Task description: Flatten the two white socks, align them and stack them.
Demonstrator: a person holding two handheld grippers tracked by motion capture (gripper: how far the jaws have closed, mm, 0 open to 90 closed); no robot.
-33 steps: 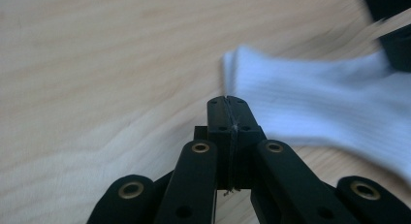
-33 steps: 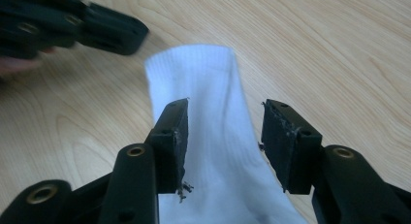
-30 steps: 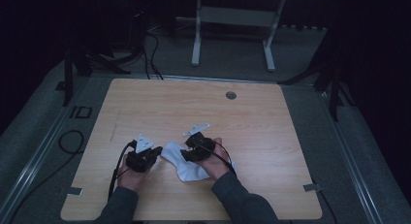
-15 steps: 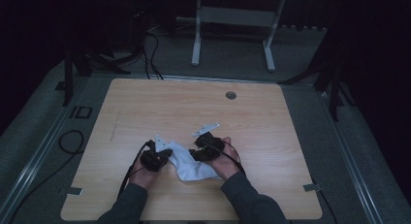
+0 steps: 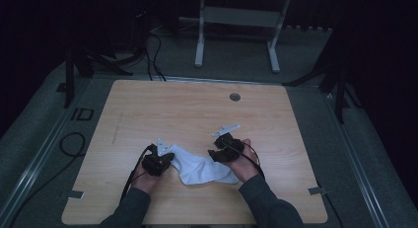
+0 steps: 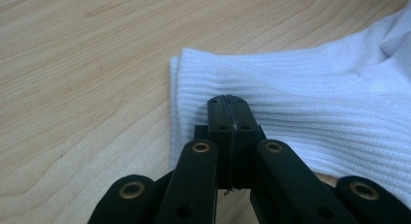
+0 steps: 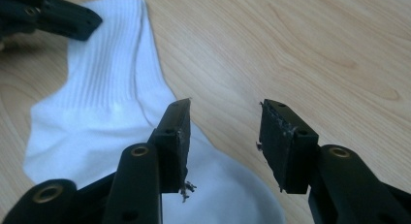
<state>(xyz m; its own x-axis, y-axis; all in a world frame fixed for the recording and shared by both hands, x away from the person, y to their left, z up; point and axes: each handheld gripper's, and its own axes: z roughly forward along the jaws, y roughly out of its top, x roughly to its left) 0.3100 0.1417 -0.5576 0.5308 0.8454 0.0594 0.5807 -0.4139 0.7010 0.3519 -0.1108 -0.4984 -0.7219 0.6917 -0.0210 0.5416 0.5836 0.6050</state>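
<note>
A white sock (image 5: 202,169) lies flat on the wooden table (image 5: 197,114), between my two grippers. My left gripper (image 5: 169,160) holds its ribbed cuff: in the left gripper view the jaws (image 6: 228,100) are shut, their tips pinched into the sock (image 6: 315,98) near the cuff's edge. My right gripper (image 5: 215,156) hovers at the other end, jaws apart. In the right gripper view its gap (image 7: 225,107) spans bare wood and the sock's (image 7: 97,117) foot part, and the pads touch nothing. The left gripper (image 7: 63,18) rests on the cuff at the top left of that view.
A round cable hole (image 5: 234,96) sits near the table's far edge. Behind the table stands a grey metal frame (image 5: 236,30). Cables (image 5: 74,144) lie on the floor to the left. Bare wood surrounds the sock on all sides.
Both hands have shifted to the right with the sock. The right gripper kept moving right, off the sock's middle toward its far end, while the left stayed on the cuff.
</note>
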